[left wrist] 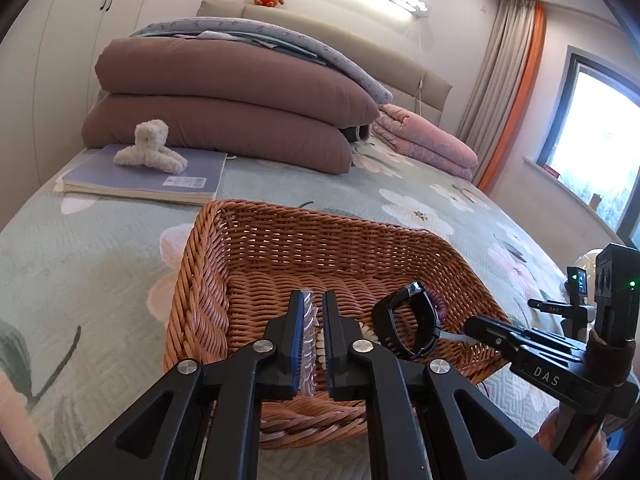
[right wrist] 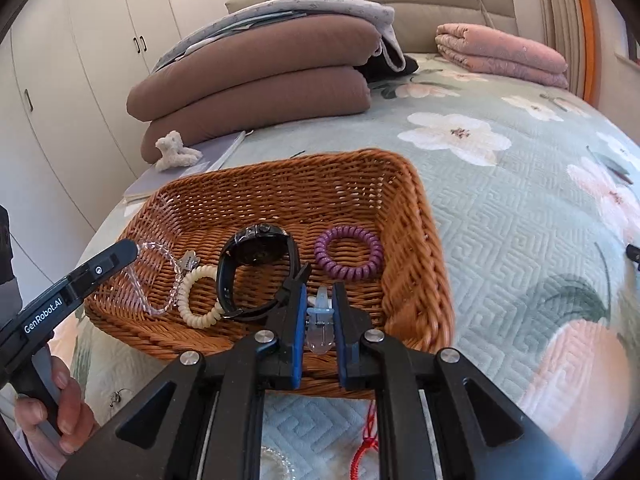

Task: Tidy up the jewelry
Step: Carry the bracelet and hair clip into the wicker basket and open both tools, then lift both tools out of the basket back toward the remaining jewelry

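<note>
Right wrist — fingers [right wrist: 318, 312] pinch clear clip [right wrist: 320, 322] | left fingers [left wrist: 312, 332] hold comb [left wrist: 308, 340] | basket [right wrist: 420, 216]

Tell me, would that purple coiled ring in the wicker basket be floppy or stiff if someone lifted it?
The purple spiral hair tie would probably flex and stretch, since it is a springy-looking coil. It looks light and hollow in the middle, so it should lift easily. Lying flat on the woven wicker basket floor, it seems unlikely to roll.
</note>
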Tool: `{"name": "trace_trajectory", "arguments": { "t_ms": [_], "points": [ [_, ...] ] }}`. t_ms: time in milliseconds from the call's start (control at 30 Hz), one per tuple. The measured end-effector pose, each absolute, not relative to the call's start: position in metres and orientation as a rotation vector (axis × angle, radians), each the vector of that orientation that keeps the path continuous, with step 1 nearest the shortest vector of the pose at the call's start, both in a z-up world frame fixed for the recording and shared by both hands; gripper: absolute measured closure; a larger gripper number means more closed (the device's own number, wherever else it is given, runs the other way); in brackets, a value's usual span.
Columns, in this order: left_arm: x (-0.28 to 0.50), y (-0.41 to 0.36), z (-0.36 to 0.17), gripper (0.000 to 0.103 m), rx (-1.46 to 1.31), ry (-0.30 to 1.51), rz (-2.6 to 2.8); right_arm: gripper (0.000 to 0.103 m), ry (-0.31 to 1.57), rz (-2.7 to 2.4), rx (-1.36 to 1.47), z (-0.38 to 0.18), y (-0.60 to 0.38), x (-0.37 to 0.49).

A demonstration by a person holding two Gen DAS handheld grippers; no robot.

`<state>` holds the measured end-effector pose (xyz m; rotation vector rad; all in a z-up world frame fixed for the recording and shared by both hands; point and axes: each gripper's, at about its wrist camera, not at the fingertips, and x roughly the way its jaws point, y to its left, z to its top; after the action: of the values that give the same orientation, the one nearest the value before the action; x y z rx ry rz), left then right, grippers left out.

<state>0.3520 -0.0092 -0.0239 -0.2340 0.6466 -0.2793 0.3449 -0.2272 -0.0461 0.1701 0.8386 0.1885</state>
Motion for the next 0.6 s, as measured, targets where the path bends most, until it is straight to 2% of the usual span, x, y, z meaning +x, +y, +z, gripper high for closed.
{"name": "trace_trajectory", "arguments": {
  "t_ms": [33,67,100,300,367,600],
  "points": [
    [0.35,-0.008,-0.022,0.077,-0.231,0.645,-0.275,0.083,0.832,0.19,0.173,-0.043,-0.229,0.343],
    [0.348,-0.007,-0.02,0.059,-0.222,0.641,-0.265,0.081,0.822,0.192,0.177,-0.04,-0.231,0.34],
    [0.344,-0.006,-0.017,0.053,-0.207,0.628,-0.252,0.081,0.815,0.191,0.179,-0.037,-0.232,0.338],
    [0.314,0.018,0.008,0.052,-0.194,0.592,-0.229,0.073,0.775,0.201,0.191,-0.012,-0.238,0.314],
    [0.298,0.031,0.019,0.052,-0.217,0.575,-0.223,0.067,0.756,0.208,0.204,-0.002,-0.239,0.301],
    [0.23,0.061,0.054,0.052,-0.278,0.496,-0.205,0.066,0.639,0.156,0.149,0.035,-0.232,0.237]
  ]
}}
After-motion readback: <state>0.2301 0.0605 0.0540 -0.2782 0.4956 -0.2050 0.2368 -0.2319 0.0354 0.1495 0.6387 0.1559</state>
